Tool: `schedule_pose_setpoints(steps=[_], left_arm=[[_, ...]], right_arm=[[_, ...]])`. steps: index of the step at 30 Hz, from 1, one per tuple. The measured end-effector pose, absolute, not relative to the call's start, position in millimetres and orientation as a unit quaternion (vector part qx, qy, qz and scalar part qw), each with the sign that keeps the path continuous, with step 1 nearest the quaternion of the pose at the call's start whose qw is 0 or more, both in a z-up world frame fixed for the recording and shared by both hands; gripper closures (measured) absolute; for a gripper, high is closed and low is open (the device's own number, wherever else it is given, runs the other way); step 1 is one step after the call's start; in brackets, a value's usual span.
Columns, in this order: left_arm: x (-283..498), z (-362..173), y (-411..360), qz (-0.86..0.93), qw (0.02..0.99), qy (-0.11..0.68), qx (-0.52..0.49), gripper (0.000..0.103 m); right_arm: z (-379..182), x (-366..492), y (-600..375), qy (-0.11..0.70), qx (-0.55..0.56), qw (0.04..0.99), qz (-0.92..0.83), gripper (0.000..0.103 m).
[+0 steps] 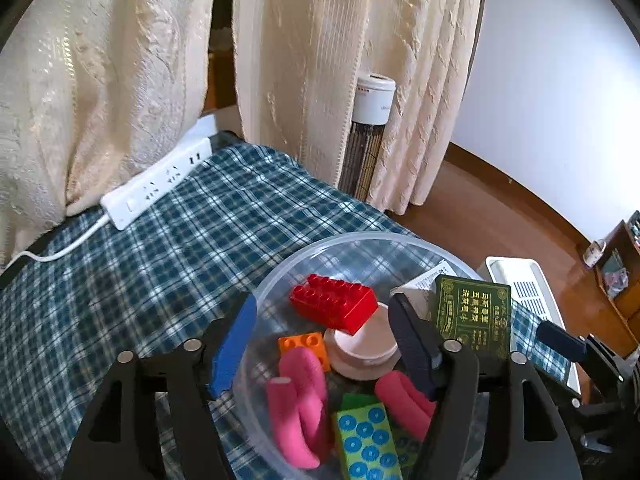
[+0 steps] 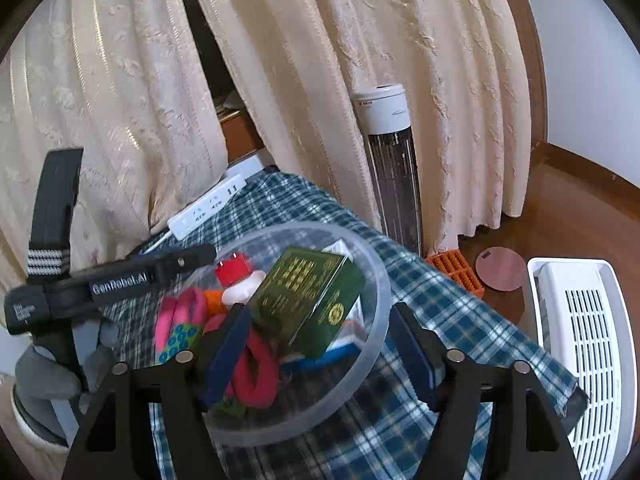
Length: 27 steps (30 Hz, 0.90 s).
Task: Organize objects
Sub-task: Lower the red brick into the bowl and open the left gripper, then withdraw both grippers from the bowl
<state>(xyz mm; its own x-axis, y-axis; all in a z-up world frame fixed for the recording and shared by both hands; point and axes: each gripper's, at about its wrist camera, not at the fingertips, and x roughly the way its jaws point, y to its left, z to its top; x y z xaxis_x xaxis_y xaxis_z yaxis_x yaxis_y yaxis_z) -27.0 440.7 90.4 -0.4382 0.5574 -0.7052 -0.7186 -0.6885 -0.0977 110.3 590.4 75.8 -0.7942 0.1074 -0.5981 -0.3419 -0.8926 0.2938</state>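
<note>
Cream curtains hang behind a table covered in blue-and-white plaid cloth, with a wooden floor off to the side.

Seen from the left wrist, a white power strip lies at ten o'clock on the cloth, its cable trailing toward nine. At twelve a white tower heater stands between curtain folds. Filling the lower centre is a clear plastic bowl. Inside it, from nine toward three, are pink foam rollers, an orange brick, a red building brick resting on a pale round lid, a green block with blue dots, and a dark green box with gold lettering leaning at the bowl's three o'clock edge. The left gripper has its jaws standing wide apart over the bowl, with nothing pinched between the pads; the left pad sits outside the rim, the right pad inside near the box. At three o'clock a white slatted basket rests on the floor.

Through the right wrist, a gloved hand at eight o'clock holds the other tool. The right gripper is also spread wide, straddling the bowl's near rim without gripping it: one pad inside, one outside. At two o'clock an orange ridged block and a brown disc lie on the floor.
</note>
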Motion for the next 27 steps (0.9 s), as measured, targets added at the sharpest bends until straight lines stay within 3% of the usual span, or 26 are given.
schedule_pose_setpoints(steps=[15, 21, 27], left_arm=[[30, 105, 386, 0.871, 0.353, 0.133, -0.315, 0.011], [45, 106, 371, 0.876, 0.340, 0.139, -0.313, 0.010], [55, 104, 362, 0.878, 0.331, 0.141, -0.314, 0.009]], right_arm=[[72, 138, 556, 0.172, -0.325, 0.135, 0.920, 0.008], [79, 148, 543, 0.162, -0.315, 0.152, 0.923, 0.001], [78, 150, 531, 0.151, -0.322, 0.169, 0.919, 0.000]])
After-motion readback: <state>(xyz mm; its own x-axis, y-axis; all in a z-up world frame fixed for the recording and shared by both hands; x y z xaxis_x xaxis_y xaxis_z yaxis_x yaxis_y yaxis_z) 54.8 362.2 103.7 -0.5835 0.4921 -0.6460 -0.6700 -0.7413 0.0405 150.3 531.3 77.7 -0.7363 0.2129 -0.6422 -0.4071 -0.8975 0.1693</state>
